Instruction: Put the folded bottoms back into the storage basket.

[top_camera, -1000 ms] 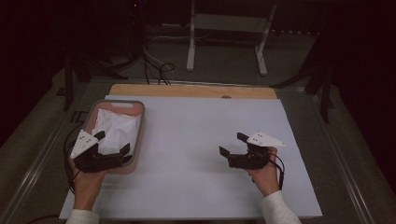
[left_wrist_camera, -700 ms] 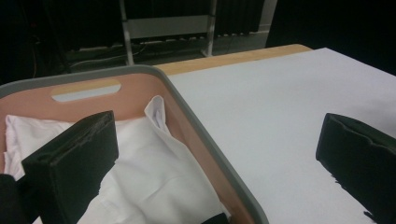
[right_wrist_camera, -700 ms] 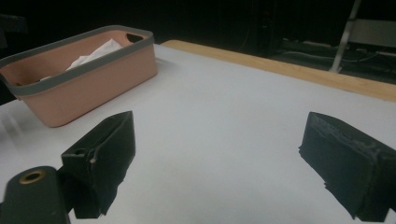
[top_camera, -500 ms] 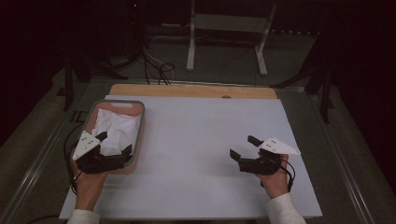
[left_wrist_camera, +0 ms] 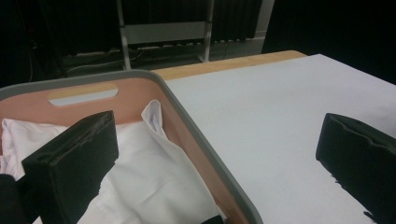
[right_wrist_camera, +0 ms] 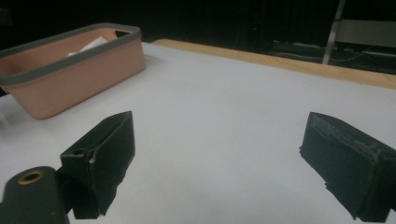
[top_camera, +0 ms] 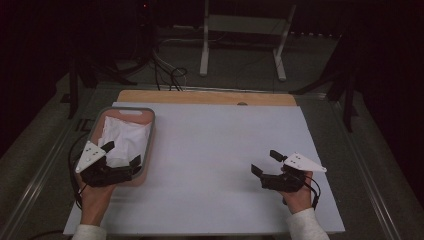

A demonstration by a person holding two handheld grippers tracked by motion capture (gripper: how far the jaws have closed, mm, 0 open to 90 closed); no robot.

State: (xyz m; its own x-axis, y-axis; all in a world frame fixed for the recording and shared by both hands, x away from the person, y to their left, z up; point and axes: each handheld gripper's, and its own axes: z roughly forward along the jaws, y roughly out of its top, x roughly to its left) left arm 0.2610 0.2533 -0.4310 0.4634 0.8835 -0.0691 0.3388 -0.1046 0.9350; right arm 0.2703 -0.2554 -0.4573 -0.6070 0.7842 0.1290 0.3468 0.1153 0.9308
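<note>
A pink basket with a grey rim [top_camera: 150, 131] stands at the table's left, with a white cloth [top_camera: 126, 137] crumpled inside. My left gripper [top_camera: 122, 153] hovers open over the basket's near end; one jaw is above the cloth and the other is past the rim. In the left gripper view the open left gripper [left_wrist_camera: 217, 154] straddles the rim [left_wrist_camera: 187, 116], with the cloth [left_wrist_camera: 140, 172] below the left jaw. My right gripper [top_camera: 264, 162] is open and holds nothing above the bare white tabletop at the right. The right gripper [right_wrist_camera: 224, 158] faces the basket [right_wrist_camera: 79, 70] from afar.
A white sheet covers the table [top_camera: 220, 145], and a wooden strip [top_camera: 200, 97] runs along its far edge. Beyond it are a white metal stand [top_camera: 240, 45] and cables [top_camera: 170, 75] on the dark floor.
My right gripper has drifted right and toward the near edge, still open. The left gripper has moved slightly nearer over the basket's near end.
</note>
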